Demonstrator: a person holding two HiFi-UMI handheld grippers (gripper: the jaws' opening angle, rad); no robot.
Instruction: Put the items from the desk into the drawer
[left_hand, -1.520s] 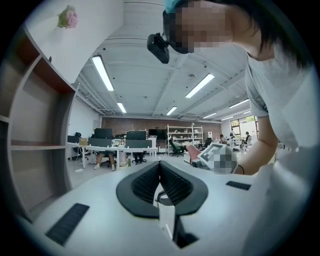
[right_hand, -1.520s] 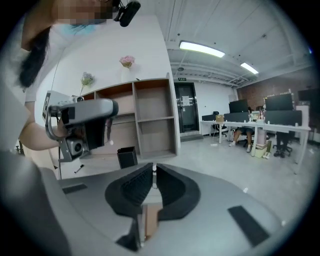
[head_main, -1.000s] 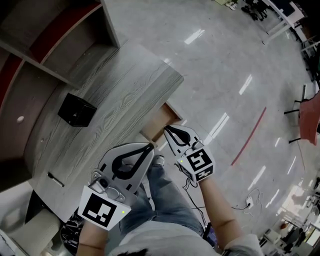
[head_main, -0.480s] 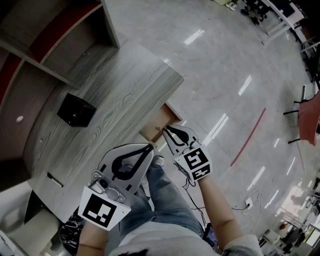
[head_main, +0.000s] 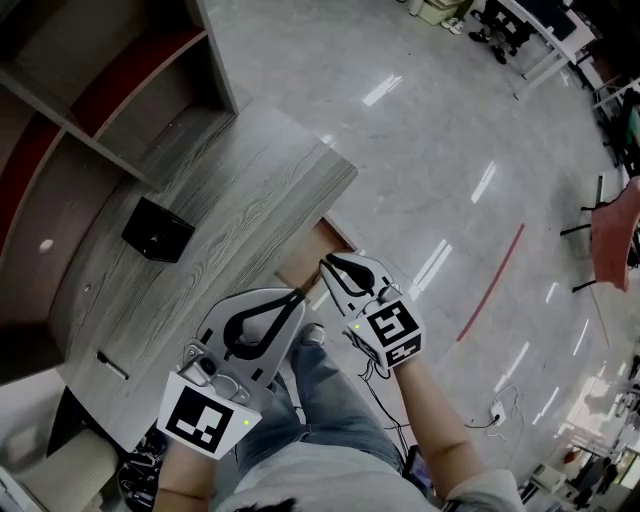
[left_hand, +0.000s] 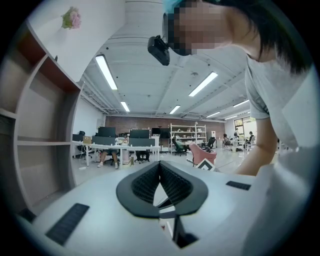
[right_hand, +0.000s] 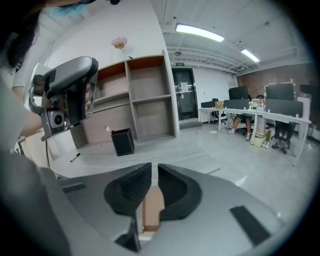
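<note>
A black box (head_main: 156, 230) stands on the grey wood desk (head_main: 250, 190), and a dark pen (head_main: 111, 364) lies near the desk's left end. Both also show in the right gripper view: the box (right_hand: 122, 142) and the pen (right_hand: 75, 157). A wooden drawer (head_main: 312, 254) stands pulled out under the desk's near edge. My right gripper (head_main: 325, 262) hovers over the drawer's front, jaws shut on nothing; brown drawer wood (right_hand: 152, 210) shows below its jaws. My left gripper (head_main: 299, 292) is held beside it, off the desk, shut and empty, pointing up into the room (left_hand: 160, 164).
An open shelf unit (head_main: 95, 70) rises behind the desk, with a small white object (head_main: 46, 244) on a lower ledge. The person's jeans-clad legs (head_main: 335, 400) are below the grippers. Glossy floor (head_main: 450, 150) lies to the right, and a cable (head_main: 500, 405) trails on it.
The right gripper has edged slightly left and toward the drawer. The left gripper has held still. The view has shifted a little.
</note>
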